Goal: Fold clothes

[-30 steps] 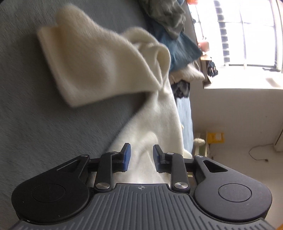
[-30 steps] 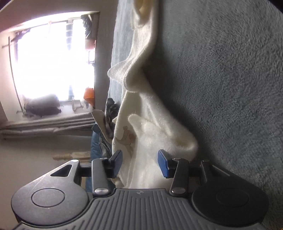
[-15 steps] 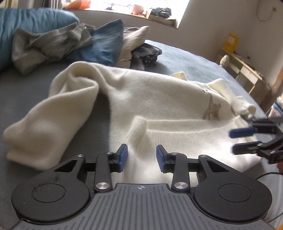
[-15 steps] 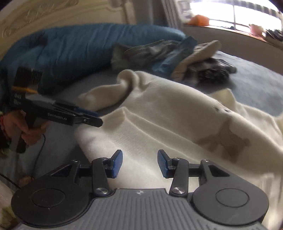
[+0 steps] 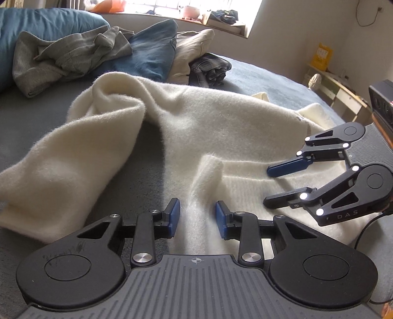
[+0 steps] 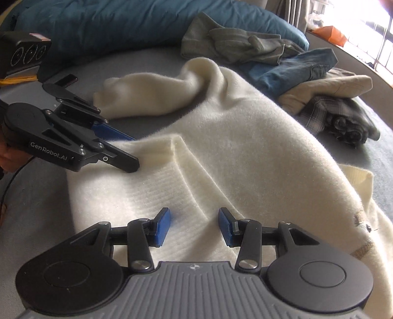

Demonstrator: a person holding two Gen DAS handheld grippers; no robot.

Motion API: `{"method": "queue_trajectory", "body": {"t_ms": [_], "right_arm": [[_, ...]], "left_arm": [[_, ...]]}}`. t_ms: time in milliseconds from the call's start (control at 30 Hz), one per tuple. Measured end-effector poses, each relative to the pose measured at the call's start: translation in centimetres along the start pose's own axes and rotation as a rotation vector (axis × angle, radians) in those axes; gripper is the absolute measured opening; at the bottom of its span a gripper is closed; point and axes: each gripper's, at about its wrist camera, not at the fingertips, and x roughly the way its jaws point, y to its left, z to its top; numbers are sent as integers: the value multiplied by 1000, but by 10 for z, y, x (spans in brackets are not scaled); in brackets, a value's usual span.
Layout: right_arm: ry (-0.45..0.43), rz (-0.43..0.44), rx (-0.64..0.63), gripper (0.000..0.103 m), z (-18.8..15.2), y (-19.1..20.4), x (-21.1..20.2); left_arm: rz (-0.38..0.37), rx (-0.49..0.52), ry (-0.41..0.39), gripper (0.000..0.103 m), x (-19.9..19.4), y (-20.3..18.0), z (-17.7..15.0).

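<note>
Bed (image 5: 29, 117), grey cover, fills both views; blue bedding (image 6: 110, 22) lies along its far edge.

Cream sweater (image 5: 221, 117) spread over the middle of the bed, fuzzy knit, ribbed hem nearest the cameras. One sleeve (image 5: 73, 166) bent back on itself and lying on the grey cover at the left wrist view's left. A raised fold runs up from the hem between the two tools. Brown printed figure at the sweater's right edge in the right wrist view, partly hidden.

Pile of other clothes (image 6: 282, 56) past the sweater, well apart from both tools: grey garment, blue denim, beige piece, dark plaid piece.

Left tongs (image 5: 197, 218): angled down at the hem, level across, pads apart with the raised fold of sweater between them; closing at this moment, pads not pressing on the cloth as far as the frames show. From the right wrist view the same tool enters from the left, tips on or just above the hem; part of a hand (image 6: 6, 157) visible behind it.

Right tongs (image 6: 194, 227): angled down over the ribbed hem, apart, nothing clamped. From the left wrist view it comes in from the right, rolled on its side, one finger above the other, tips over the knit.
</note>
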Motion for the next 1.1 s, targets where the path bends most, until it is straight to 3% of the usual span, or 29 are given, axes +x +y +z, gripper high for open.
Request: {"method": "queue_trajectory", "body": {"t_ms": [100, 200, 367, 567, 700, 900, 1000, 1100], "right_arm": [[23, 23, 12, 37, 1, -1, 1], [36, 44, -8, 10, 4, 5, -4], [-16, 42, 2, 4, 0, 15, -26], [-90, 74, 18, 4, -9, 39, -69], [-100, 81, -35, 4, -19, 69, -87], [-98, 116, -60, 4, -39, 119, -98], [-75, 145, -66, 4, -51, 144, -97], [-48, 141, -70, 4, -65, 168, -91]], "left_arm": [[-12, 2, -8, 32, -1, 1, -1], [-20, -5, -22, 32, -8, 3, 0], [-51, -53, -54, 33, -31, 3, 4], [-371, -321, 83, 34, -39, 8, 4], [-488, -462, 173, 37, -31, 5, -3], [-428, -418, 339, 39, -27, -18, -18], [-372, -332, 417, 39, -28, -34, -32], [-301, -218, 447, 39, -30, -50, -46]]}}
